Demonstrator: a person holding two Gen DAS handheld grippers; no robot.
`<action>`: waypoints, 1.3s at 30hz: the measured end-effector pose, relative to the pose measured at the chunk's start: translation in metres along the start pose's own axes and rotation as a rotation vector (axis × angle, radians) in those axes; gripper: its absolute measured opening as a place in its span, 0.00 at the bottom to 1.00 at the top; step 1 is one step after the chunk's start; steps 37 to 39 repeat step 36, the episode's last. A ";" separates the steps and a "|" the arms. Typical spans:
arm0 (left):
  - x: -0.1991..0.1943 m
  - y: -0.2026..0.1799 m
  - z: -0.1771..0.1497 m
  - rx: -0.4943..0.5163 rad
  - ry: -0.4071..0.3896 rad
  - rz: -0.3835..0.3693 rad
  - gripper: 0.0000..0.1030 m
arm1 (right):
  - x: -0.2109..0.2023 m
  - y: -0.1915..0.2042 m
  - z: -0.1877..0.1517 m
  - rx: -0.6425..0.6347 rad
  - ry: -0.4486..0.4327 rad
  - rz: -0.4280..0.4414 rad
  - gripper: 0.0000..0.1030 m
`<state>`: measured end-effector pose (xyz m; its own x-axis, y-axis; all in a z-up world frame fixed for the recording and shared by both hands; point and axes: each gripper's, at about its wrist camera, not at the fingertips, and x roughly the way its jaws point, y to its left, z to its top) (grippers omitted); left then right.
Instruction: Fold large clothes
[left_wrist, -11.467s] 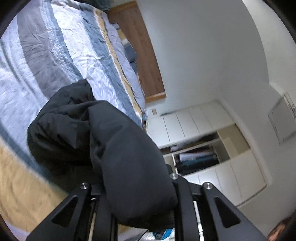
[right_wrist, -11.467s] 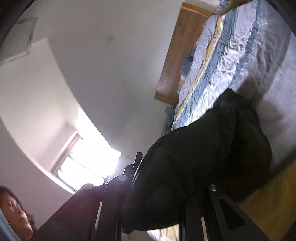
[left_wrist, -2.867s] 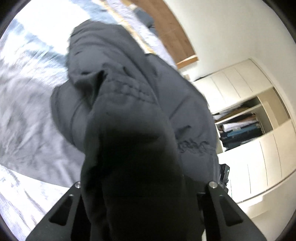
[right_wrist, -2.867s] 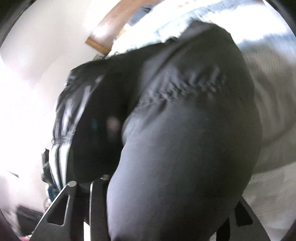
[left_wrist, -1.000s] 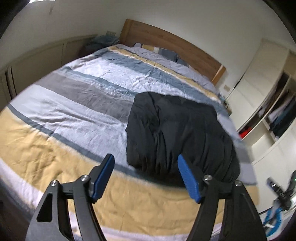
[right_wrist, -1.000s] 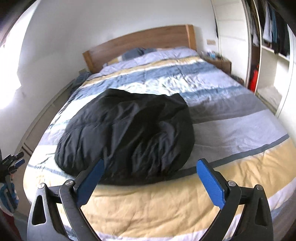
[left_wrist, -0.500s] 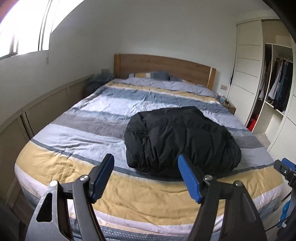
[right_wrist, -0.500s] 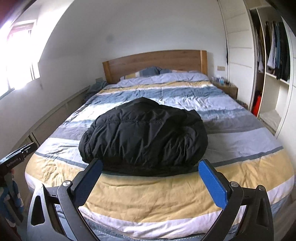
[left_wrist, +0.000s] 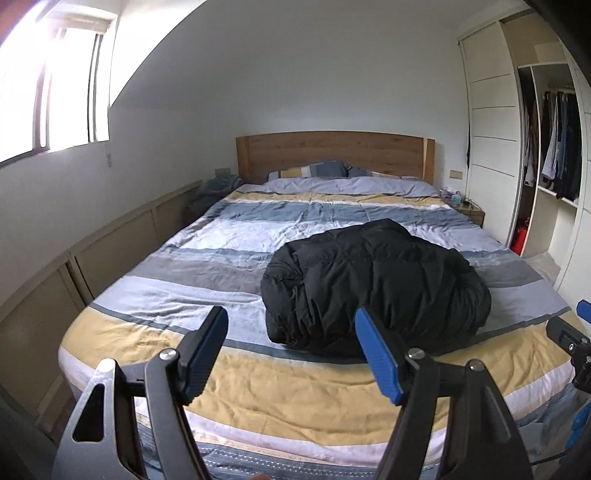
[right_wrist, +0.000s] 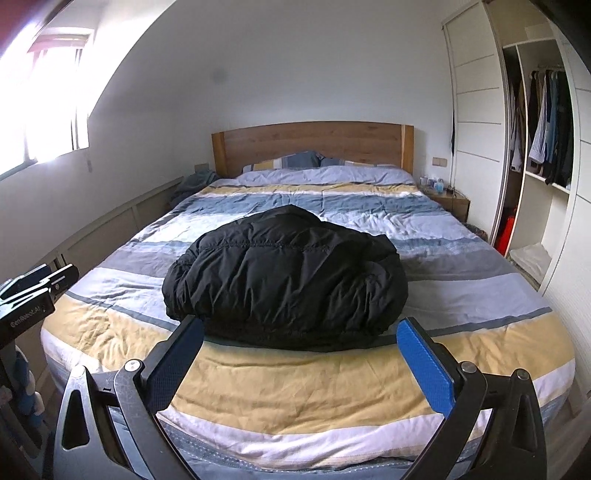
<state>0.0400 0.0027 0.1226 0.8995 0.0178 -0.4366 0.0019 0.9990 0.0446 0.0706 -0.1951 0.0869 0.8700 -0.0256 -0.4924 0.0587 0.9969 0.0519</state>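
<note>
Both grippers have pulled back from the bed since a second ago, so the whole mattress and the headboard now show where earlier the jacket filled most of each view. On the striped duvet the black puffer jacket lies folded into a rounded bundle on the foot half of the bed, right of centre in the left wrist view. Its long axis runs across the bed, parallel to the stripes; a stitched seam faces the headboard side. Neither gripper touches it. The left gripper has its blue pads spread wide with nothing between them, and the right gripper is likewise spread and empty. An open wardrobe with hanging clothes stands to the right.
</note>
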 end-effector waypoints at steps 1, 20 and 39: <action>-0.002 -0.001 0.000 0.002 -0.005 0.002 0.68 | -0.001 0.000 -0.001 0.006 -0.004 0.002 1.00; -0.003 -0.025 -0.008 0.042 -0.015 -0.031 0.68 | 0.001 -0.006 -0.009 0.019 -0.019 -0.018 1.00; 0.016 -0.028 -0.024 0.057 0.007 -0.029 0.68 | 0.015 -0.026 -0.021 0.047 0.019 -0.063 1.00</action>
